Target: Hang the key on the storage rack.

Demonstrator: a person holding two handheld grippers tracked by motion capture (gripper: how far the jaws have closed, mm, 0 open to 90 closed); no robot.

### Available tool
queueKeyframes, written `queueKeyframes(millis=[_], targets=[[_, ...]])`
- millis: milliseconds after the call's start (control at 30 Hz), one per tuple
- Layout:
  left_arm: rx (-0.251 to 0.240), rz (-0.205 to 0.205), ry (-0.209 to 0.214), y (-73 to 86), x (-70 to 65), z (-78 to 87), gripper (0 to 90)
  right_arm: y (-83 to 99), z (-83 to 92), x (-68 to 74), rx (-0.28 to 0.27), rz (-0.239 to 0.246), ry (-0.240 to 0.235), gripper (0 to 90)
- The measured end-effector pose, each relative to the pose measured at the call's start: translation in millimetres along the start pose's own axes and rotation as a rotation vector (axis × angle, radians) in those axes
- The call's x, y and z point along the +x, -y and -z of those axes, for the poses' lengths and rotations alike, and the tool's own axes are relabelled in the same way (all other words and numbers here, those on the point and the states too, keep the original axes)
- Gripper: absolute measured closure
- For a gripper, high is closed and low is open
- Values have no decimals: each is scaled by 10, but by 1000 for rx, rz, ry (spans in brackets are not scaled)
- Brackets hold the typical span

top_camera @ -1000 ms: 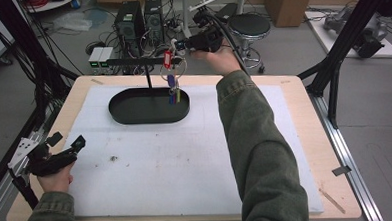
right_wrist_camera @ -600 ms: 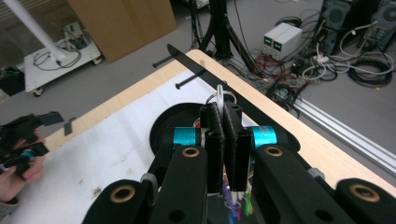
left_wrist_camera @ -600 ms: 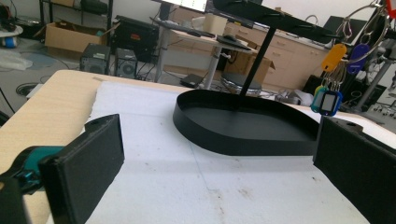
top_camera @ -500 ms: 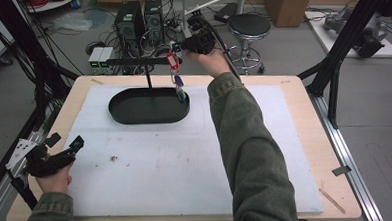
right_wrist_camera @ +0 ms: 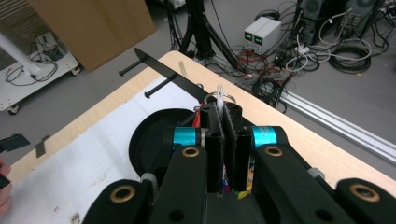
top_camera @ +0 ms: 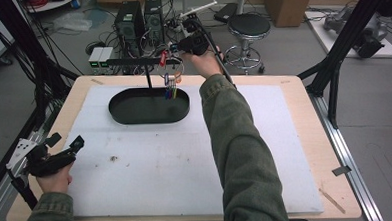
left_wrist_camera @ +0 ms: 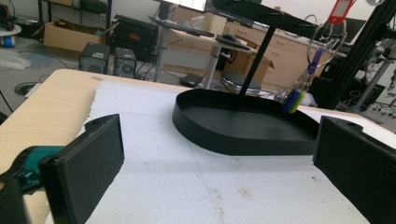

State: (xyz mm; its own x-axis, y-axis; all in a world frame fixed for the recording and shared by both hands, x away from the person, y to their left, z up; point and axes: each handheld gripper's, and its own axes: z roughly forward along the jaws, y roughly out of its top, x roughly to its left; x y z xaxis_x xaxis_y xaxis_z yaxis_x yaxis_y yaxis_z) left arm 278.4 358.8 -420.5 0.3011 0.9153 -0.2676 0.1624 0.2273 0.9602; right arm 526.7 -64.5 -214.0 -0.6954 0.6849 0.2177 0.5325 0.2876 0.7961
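A metal key ring point(top_camera: 173, 70) with a red tag and several coloured tags point(top_camera: 169, 90) hangs from my right gripper point(top_camera: 177, 50), which is shut on it. In the right gripper view the ring point(right_wrist_camera: 222, 99) sticks out past the closed pads of that gripper point(right_wrist_camera: 223, 122). The keys dangle over the far part of a black oval tray point(top_camera: 120, 112), close to the stand's upright post point(top_camera: 148, 77) and its top bar point(top_camera: 132, 60). My left gripper point(top_camera: 66, 141) rests open at the table's left edge, holding nothing. Its view looks between its own jaws point(left_wrist_camera: 219, 163) at the tray point(left_wrist_camera: 243, 140) and the hanging tags point(left_wrist_camera: 293, 100).
A white foam sheet point(top_camera: 161, 172) covers most of the wooden table point(top_camera: 331, 149). The stand's bar point(right_wrist_camera: 159, 63) carries two short pegs. Behind the table are computer cases, cables and a stool point(top_camera: 250, 25). Black frame posts point(top_camera: 333, 79) rise at the table's right.
My right gripper has carried the key ring a little leftward and lower, closer to the stand. The left gripper has stayed where it was.
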Motion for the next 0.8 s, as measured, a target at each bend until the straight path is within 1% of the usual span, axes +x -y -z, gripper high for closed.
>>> queueKeyframes(millis=[167,233,267,333,400,533,567,600,633,667,700,733,767,800], targets=[[2,0,0,0,3,0,24,45,-85,-33,19,-18,8,879],[1,0,-1,1,3,-2,24,67,-106,-46,22,-19,6,878],[1,0,-1,1,2,-1,24,75,-118,-53,32,-25,0,876],[0,0,0,1,0,-1,24,85,-137,-59,44,-24,-1,869],[0,0,-1,1,0,-1,24,88,-145,-61,45,-22,-13,867],[3,1,-1,2,0,-3,24,87,-137,-56,48,-20,-15,845],[1,0,-1,2,-1,-4,24,86,-131,-59,43,-21,-16,762],[2,-2,-2,1,-2,-2,24,87,-132,-60,52,-22,-25,743],[0,1,-1,1,-2,-3,24,87,-132,-60,52,-22,-25,743],[1,-1,-1,1,-1,-2,24,93,-136,-37,79,-8,-8,659],[1,0,-1,2,-2,-4,24,93,-136,-37,79,-8,-8,659],[1,0,-1,2,-2,-5,24,96,-136,-33,84,-3,3,614],[2,-3,0,2,-1,-6,24,105,-133,-21,98,6,16,492],[2,-4,1,2,-1,-7,24,110,-134,-16,104,7,15,407]])
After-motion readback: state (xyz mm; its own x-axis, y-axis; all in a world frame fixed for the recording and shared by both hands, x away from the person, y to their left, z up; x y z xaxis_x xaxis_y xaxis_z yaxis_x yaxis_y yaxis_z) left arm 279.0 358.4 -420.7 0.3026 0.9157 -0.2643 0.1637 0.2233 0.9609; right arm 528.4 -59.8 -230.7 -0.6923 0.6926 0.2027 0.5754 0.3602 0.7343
